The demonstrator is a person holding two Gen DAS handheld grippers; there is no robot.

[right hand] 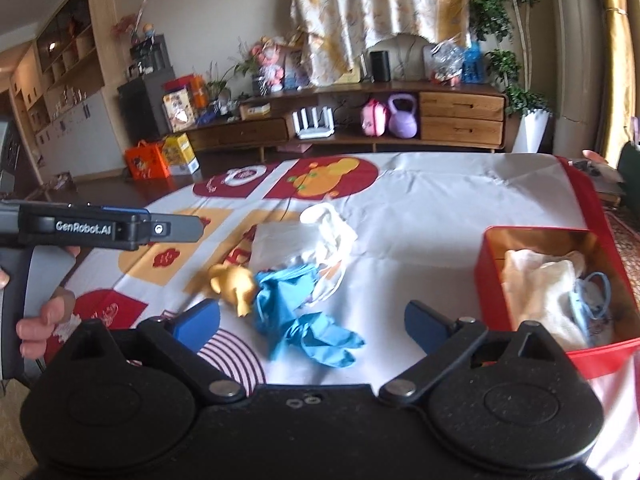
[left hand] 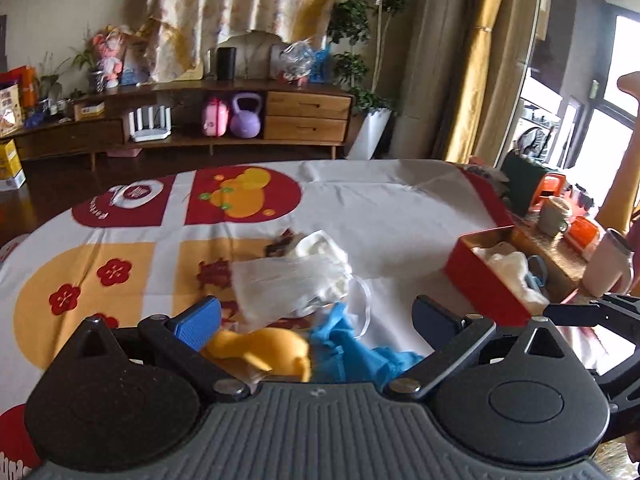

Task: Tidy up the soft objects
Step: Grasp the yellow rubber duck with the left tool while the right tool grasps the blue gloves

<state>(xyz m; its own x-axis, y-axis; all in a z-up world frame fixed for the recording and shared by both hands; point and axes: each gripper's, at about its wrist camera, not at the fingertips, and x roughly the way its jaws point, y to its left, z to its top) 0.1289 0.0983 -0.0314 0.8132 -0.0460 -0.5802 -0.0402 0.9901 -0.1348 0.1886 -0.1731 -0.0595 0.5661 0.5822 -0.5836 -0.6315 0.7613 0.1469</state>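
A pile of soft things lies mid-table: a yellow rubber toy (left hand: pixel 266 350) (right hand: pixel 234 284), blue gloves (left hand: pixel 352 350) (right hand: pixel 300 312), white face masks (left hand: pixel 292 284) (right hand: pixel 280 240) and a white cloth (left hand: pixel 324 246) (right hand: pixel 332 224). My left gripper (left hand: pixel 316 318) is open and empty, just above the toy and gloves. My right gripper (right hand: pixel 312 326) is open and empty, hovering over the blue gloves. A red box (left hand: pixel 486 282) (right hand: pixel 496 276) at the right holds white cloth (right hand: pixel 540 280) and a blue mask (right hand: pixel 592 300).
The table wears a white cloth with red and yellow prints (right hand: pixel 432 200). Cups and orange items (left hand: pixel 556 212) stand on a side table beyond the box. The left handle (right hand: pixel 100 228) reaches in from the left of the right wrist view. A wooden sideboard (left hand: pixel 240 120) stands behind.
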